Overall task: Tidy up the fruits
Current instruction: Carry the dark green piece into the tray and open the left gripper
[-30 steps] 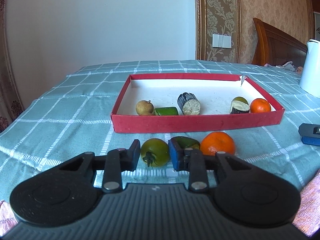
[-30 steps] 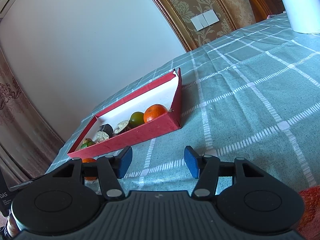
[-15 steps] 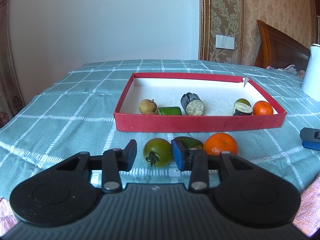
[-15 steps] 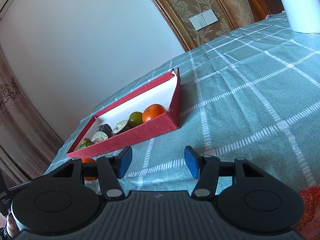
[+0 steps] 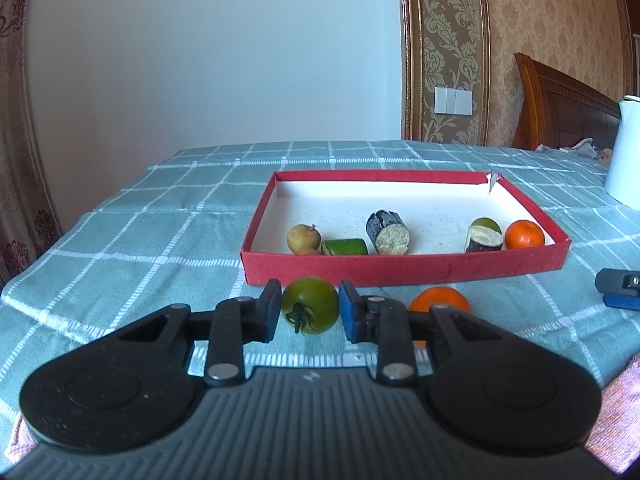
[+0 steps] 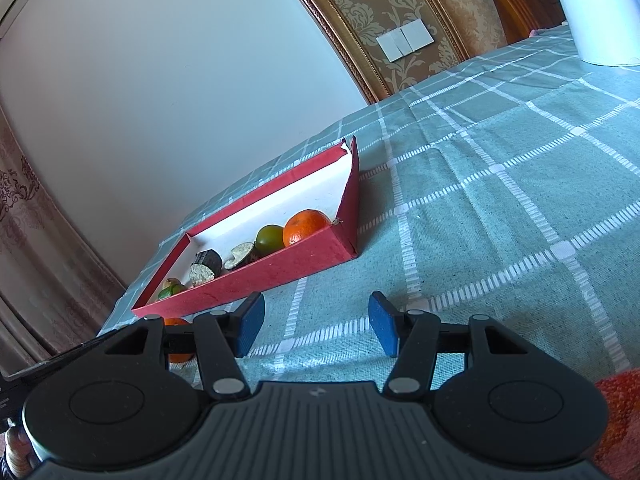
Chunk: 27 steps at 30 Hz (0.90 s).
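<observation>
A red tray (image 5: pixel 404 268) with a white floor holds a brown fruit (image 5: pixel 304 239), a green piece (image 5: pixel 345 247), two dark cut pieces, a green fruit and a small orange (image 5: pixel 524 234). In front of it on the cloth lie a green tomato (image 5: pixel 310 305) and an orange (image 5: pixel 439 300). My left gripper (image 5: pixel 309 316) has its pads against both sides of the green tomato. My right gripper (image 6: pixel 316 326) is open and empty over the cloth, to the right of the tray (image 6: pixel 280 268).
A white kettle (image 5: pixel 624 156) stands at the far right of the checked tablecloth. The tip of my right gripper shows at the right edge of the left wrist view (image 5: pixel 618 289). A wall and a wooden headboard lie behind the table.
My left gripper has moved forward around the green tomato and narrowed onto it. The green piece beside it is now hidden behind the right finger. The right gripper has hardly moved.
</observation>
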Available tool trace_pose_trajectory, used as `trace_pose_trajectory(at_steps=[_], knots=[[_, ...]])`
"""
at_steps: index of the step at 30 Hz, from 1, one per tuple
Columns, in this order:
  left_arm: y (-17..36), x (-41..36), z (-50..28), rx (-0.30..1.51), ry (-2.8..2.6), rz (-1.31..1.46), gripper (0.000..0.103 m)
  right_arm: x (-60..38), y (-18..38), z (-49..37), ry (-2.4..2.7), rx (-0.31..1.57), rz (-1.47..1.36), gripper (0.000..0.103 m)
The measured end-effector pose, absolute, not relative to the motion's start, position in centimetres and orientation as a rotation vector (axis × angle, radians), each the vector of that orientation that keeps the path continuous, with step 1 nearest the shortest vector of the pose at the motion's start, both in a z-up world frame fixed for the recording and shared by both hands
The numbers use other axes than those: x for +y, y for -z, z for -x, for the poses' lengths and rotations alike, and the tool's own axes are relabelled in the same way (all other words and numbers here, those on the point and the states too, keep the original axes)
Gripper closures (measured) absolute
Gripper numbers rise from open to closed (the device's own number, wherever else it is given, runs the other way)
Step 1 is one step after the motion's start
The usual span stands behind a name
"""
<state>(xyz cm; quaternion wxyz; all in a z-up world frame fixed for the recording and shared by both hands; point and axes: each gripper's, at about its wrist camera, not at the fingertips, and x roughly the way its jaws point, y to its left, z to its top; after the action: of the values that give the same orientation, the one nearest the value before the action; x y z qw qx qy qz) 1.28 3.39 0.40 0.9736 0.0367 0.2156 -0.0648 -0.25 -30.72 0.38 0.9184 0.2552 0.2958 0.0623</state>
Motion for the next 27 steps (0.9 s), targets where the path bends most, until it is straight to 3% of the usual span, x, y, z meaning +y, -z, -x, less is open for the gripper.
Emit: trace_pose_trajectory(at_steps=[14,27], knots=[[-3.9,0.7,-3.1,0.404,0.038,-0.150,0.075,-30.8,-0.6,0.5,-0.125,0.599,-0.531,0.046],[-3.2,-0.1,-8.6,0.454,-0.003,-0.163,0.075,-30.6,-0.6,0.5,-0.139,0.598,-0.533,0.046]])
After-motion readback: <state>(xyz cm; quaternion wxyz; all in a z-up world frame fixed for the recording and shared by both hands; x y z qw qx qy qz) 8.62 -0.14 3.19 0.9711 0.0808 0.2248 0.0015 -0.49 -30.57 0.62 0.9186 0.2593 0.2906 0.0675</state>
